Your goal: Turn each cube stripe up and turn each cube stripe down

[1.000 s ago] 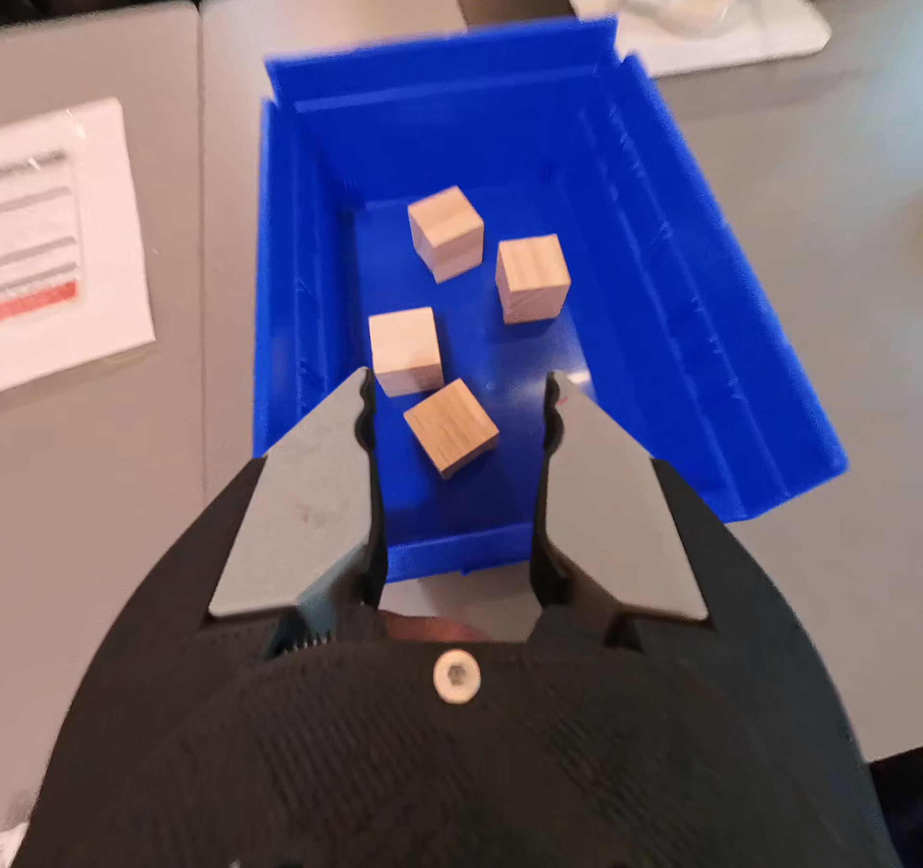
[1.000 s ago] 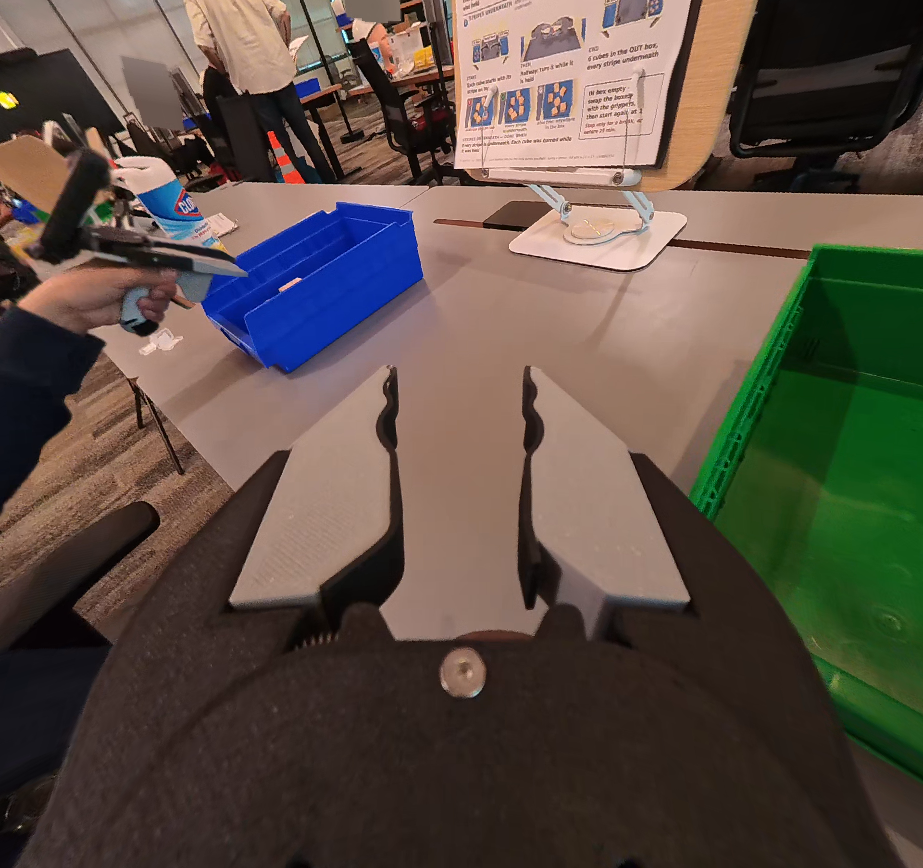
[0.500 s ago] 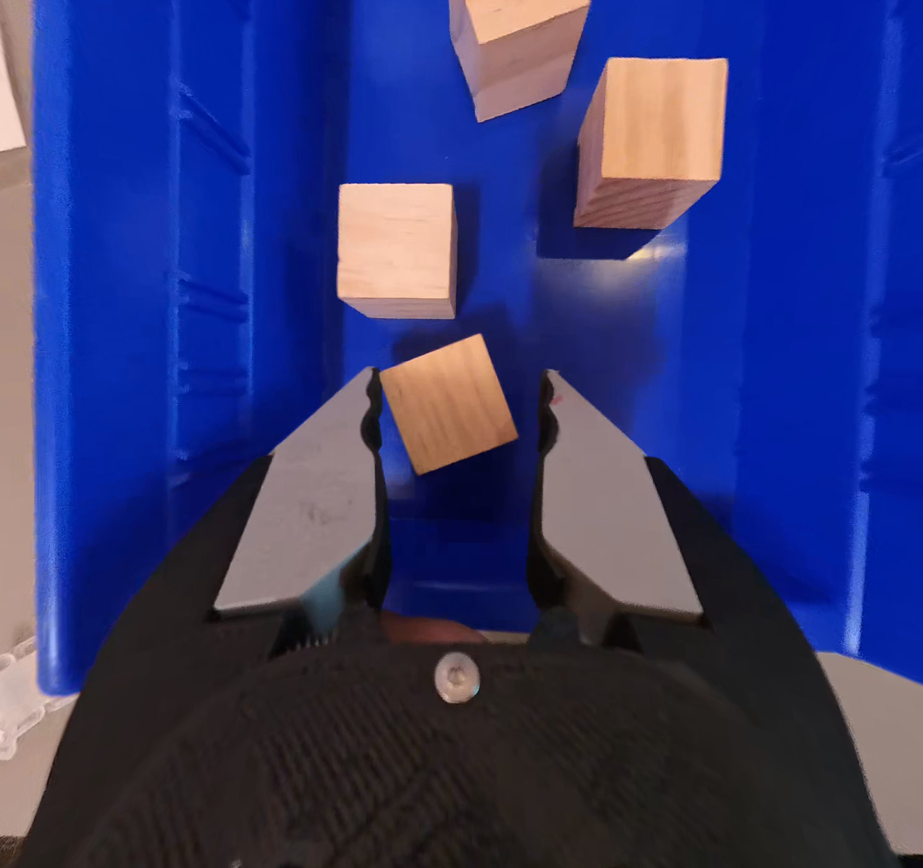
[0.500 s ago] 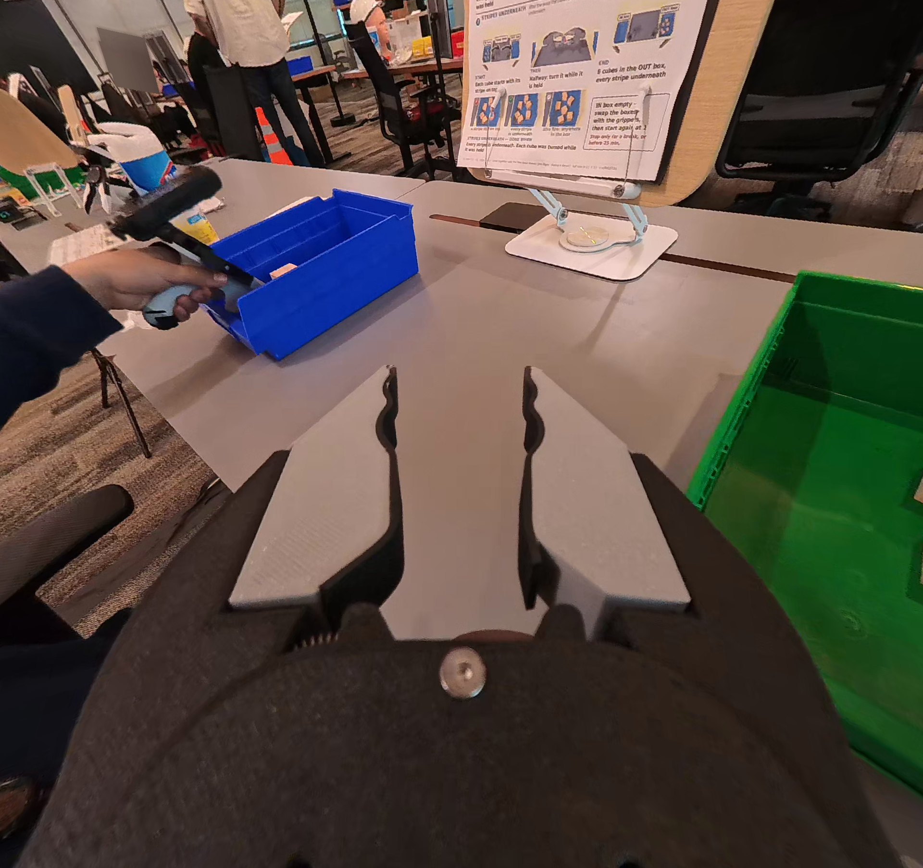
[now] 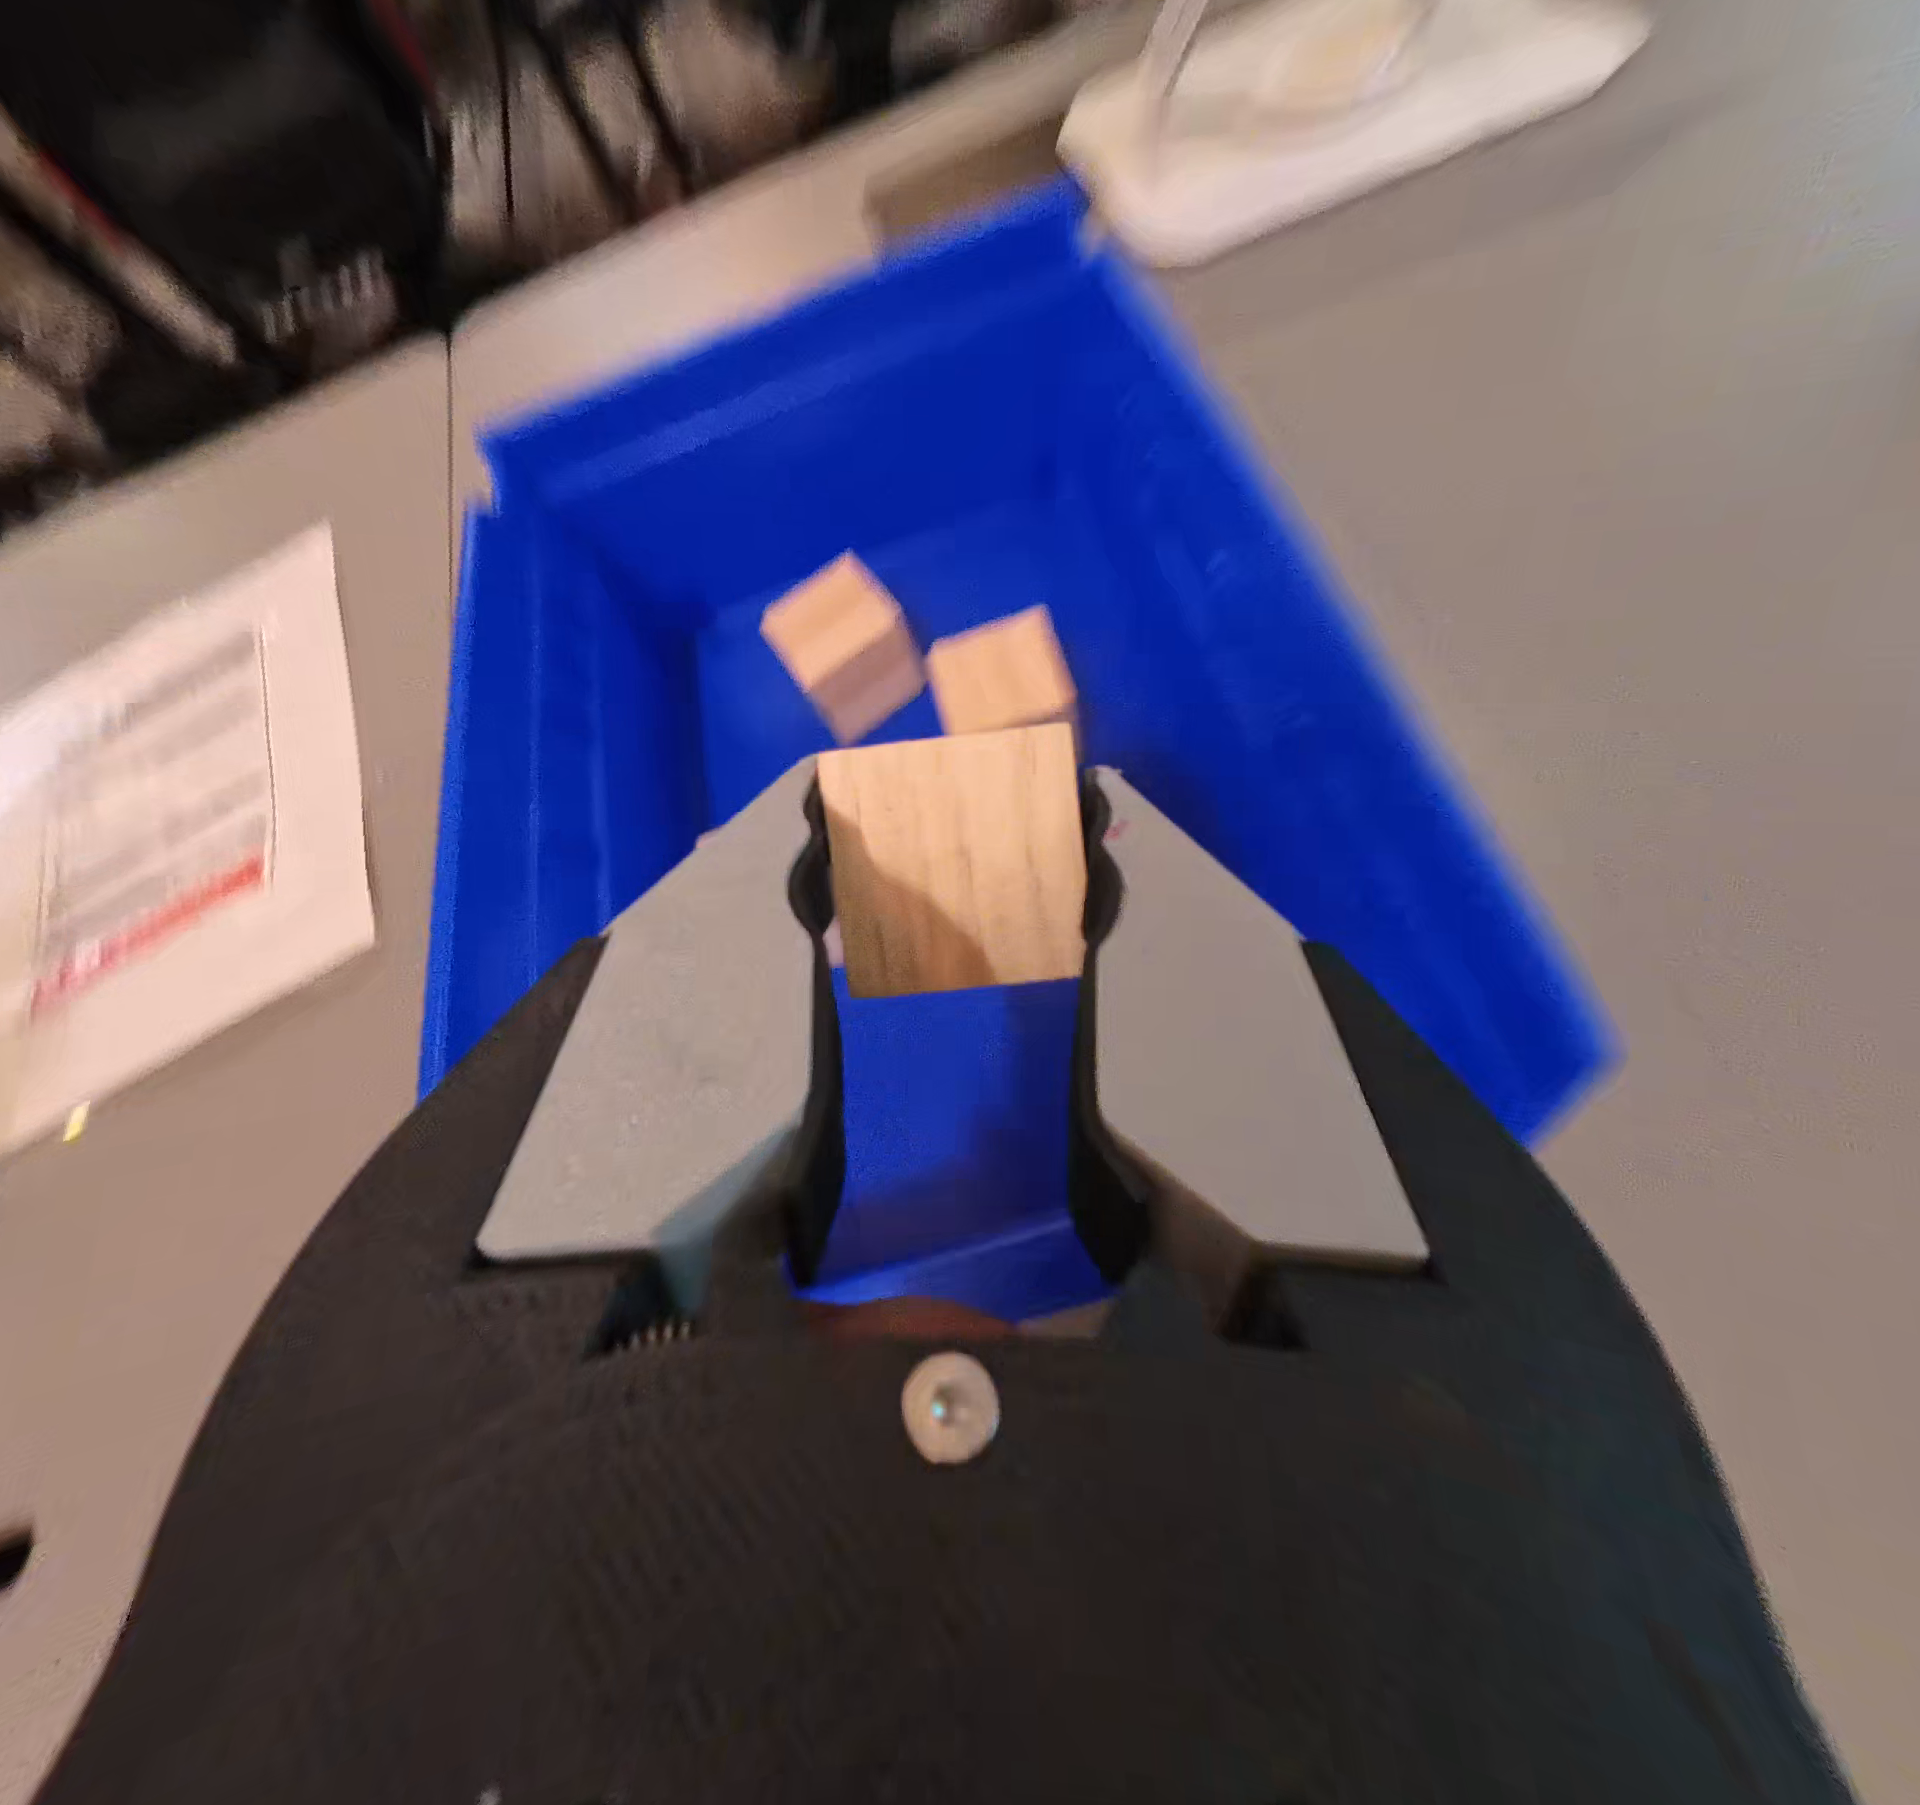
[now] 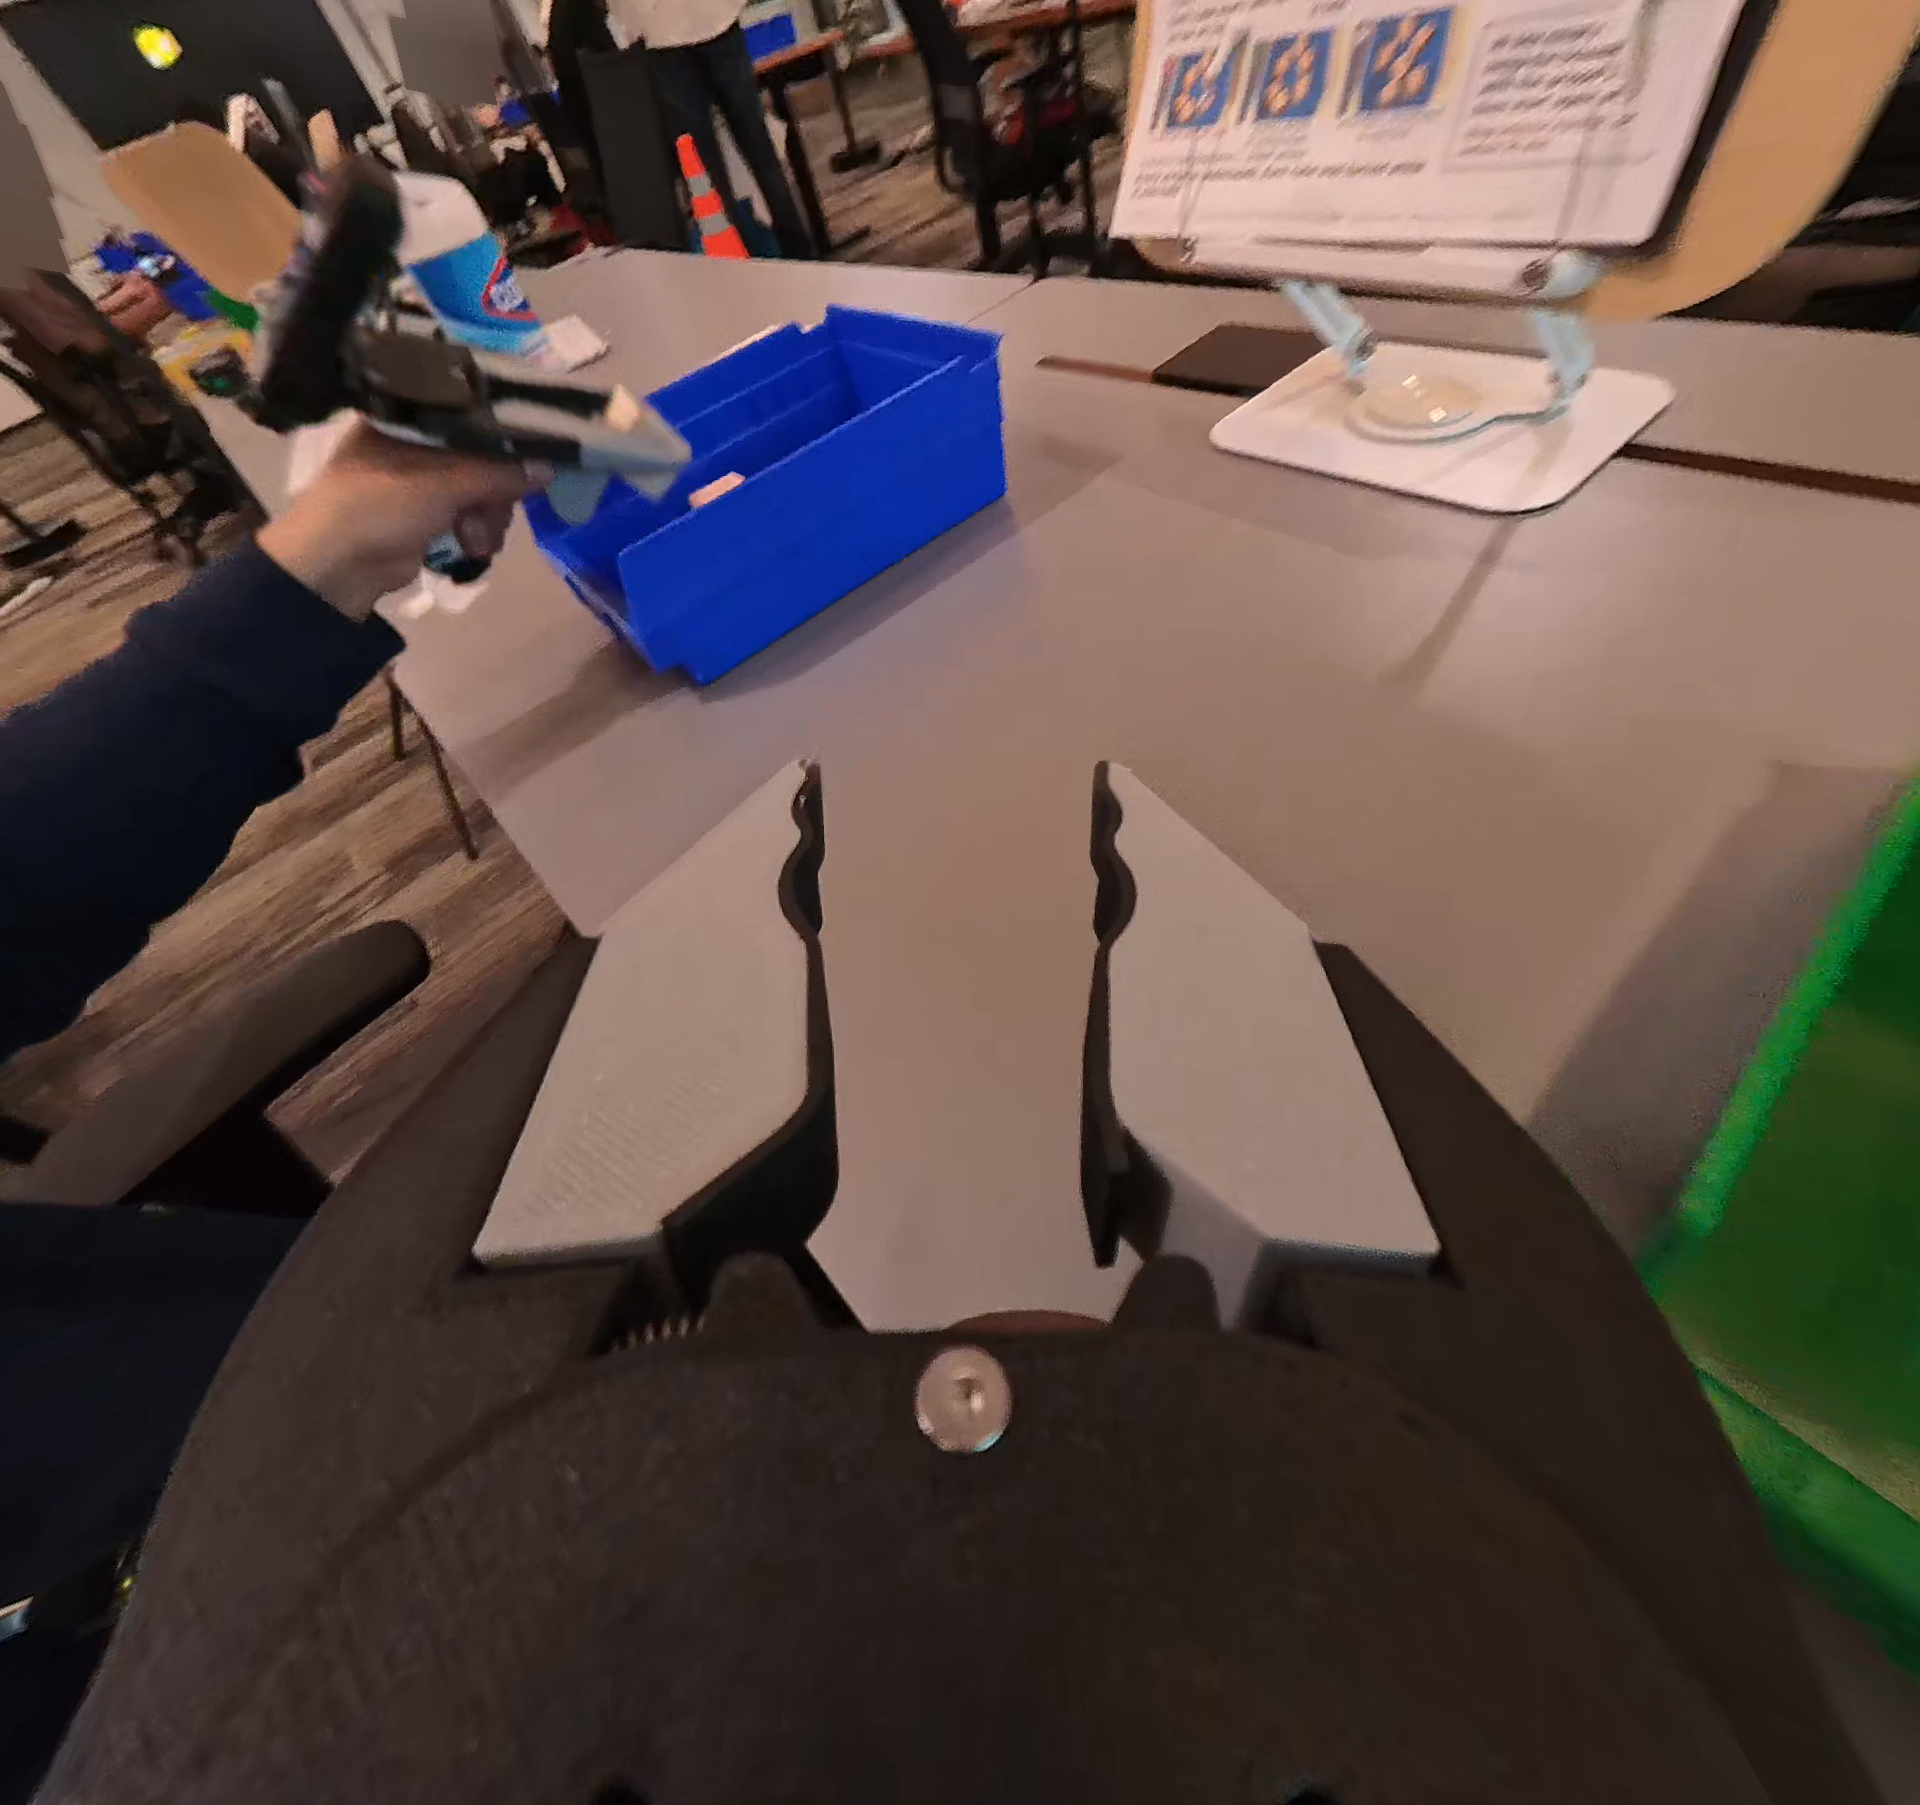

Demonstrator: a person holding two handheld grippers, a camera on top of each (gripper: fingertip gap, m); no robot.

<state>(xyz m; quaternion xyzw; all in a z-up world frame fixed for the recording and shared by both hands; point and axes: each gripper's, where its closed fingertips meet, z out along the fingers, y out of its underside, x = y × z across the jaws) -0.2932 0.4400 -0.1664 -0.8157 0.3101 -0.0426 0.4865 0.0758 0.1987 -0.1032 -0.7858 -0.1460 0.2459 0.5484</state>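
Note:
My left gripper [image 5: 951, 820] is shut on a wooden cube [image 5: 956, 862] and holds it above the near end of the blue bin [image 5: 1278, 716]. No stripe shows on the cube's visible face. Two more wooden cubes [image 5: 842, 643] [image 5: 1003, 680] lie on the bin floor beyond it. In the right wrist view the left gripper [image 6: 623, 441] is raised over the blue bin [image 6: 810, 529], where one cube [image 6: 717, 491] shows. My right gripper [image 6: 956, 820] is open and empty above the grey table [image 6: 1195, 675], beside the green bin [image 6: 1818, 1184].
A white paper sheet [image 5: 156, 820] lies on the table left of the blue bin. A white stand base [image 6: 1444, 425] carrying an instruction board [image 6: 1455, 62] stands behind. A wipes canister [image 6: 468, 280] sits beyond the blue bin. A person [image 6: 665, 10] stands far back among chairs.
My left gripper closed on the nearest cube and lifted it out of the bin, tilting back up. My right gripper stayed open and shifted slightly left.

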